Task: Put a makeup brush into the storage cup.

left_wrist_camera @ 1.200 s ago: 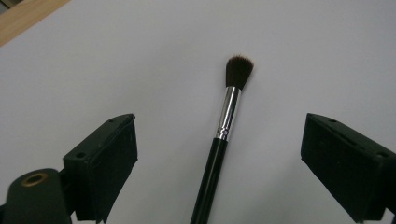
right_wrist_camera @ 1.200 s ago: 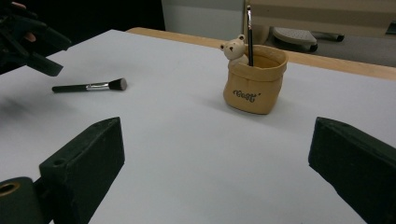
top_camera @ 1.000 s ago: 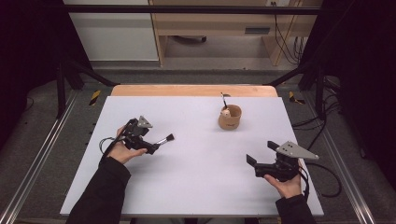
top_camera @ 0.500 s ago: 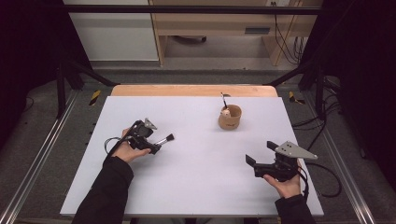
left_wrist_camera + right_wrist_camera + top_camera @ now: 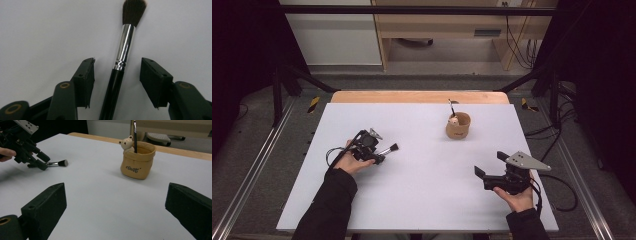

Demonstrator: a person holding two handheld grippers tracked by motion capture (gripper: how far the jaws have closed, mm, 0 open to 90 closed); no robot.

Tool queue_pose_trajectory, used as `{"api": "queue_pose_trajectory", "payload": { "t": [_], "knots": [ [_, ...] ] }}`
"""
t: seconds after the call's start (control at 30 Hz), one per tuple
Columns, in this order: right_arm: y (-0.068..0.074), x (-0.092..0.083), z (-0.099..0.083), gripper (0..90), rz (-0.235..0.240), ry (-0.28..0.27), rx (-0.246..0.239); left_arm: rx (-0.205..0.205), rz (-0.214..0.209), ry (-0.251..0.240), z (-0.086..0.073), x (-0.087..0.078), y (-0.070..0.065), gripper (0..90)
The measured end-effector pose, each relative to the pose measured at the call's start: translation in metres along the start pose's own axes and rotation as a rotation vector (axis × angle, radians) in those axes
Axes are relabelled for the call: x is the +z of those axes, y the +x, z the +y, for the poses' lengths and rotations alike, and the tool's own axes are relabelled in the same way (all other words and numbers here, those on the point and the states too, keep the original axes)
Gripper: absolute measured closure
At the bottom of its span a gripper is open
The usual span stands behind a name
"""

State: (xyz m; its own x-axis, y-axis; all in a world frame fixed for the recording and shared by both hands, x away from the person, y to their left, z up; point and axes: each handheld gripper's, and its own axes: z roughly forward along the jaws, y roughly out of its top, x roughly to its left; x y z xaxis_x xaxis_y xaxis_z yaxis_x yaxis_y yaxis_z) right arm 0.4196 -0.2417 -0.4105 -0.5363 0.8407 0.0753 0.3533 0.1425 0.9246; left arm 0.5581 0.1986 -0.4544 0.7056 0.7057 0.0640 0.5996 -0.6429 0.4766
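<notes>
Since a second ago, the left gripper [image 5: 381, 158] has sunk toward the white table [image 5: 422, 200] and settled over the makeup brush [image 5: 125, 47], and its jaws have just been closing, with the brush handle between them. They are not yet on it: in the left gripper view a gap shows on each side of the black handle, so the claw is half spread, pinching nothing. The brush lies flat on the table, well to the left of the tan bear pouch [image 5: 458, 126], bristles pointing toward that pouch; a thin brush [image 5: 135, 135] already stands upright inside it. The right gripper [image 5: 492, 176] rests in front of the pouch and a little to its right, jaws spread wide and empty.

The risks, as I judge them: the handle sits nearer one pad than the other, so that pad may touch first and roll or skid the round handle across the smooth table. A grip so close to the shiny ferrule could also let the brush pivot and droop when lifted, making the drop into the soft pouch awkward.
</notes>
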Motion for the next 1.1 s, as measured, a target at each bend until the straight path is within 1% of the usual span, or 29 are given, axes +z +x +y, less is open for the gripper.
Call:
{"api": "queue_pose_trajectory", "payload": {
  "t": [0.17,0.3,0.5,0.83,1.0,1.1],
  "knots": [
    [0.0004,0.0001,-0.0001,4.2,0.0,0.004,0.004,-0.016,-0.02,0.004,0.0006,0.0,-0.0002,54.8],
    [0.0006,0.0003,-0.0002,4.2,0.001,0.007,0.005,-0.024,-0.025,0.006,0.0007,-0.0004,-0.0005,57.5],
    [0.0008,0.0007,-0.0003,4.2,0.001,0.008,0.003,-0.024,-0.027,0.014,0.0009,-0.0012,-0.0028,64.5],
    [0.0008,0.0016,-0.0008,4.2,0.002,0.011,0.0,-0.029,-0.036,0.029,0.0004,-0.003,-0.0028,76.4],
    [0.0008,0.0017,-0.0008,4.3,0.002,0.011,0.001,-0.043,-0.042,0.033,0.0001,-0.0034,-0.0027,77.7],
    [0.001,0.0018,-0.0009,4.3,0.003,0.013,0.003,-0.038,-0.042,0.04,0.0007,-0.0036,-0.003,77.5]
  ]
}}
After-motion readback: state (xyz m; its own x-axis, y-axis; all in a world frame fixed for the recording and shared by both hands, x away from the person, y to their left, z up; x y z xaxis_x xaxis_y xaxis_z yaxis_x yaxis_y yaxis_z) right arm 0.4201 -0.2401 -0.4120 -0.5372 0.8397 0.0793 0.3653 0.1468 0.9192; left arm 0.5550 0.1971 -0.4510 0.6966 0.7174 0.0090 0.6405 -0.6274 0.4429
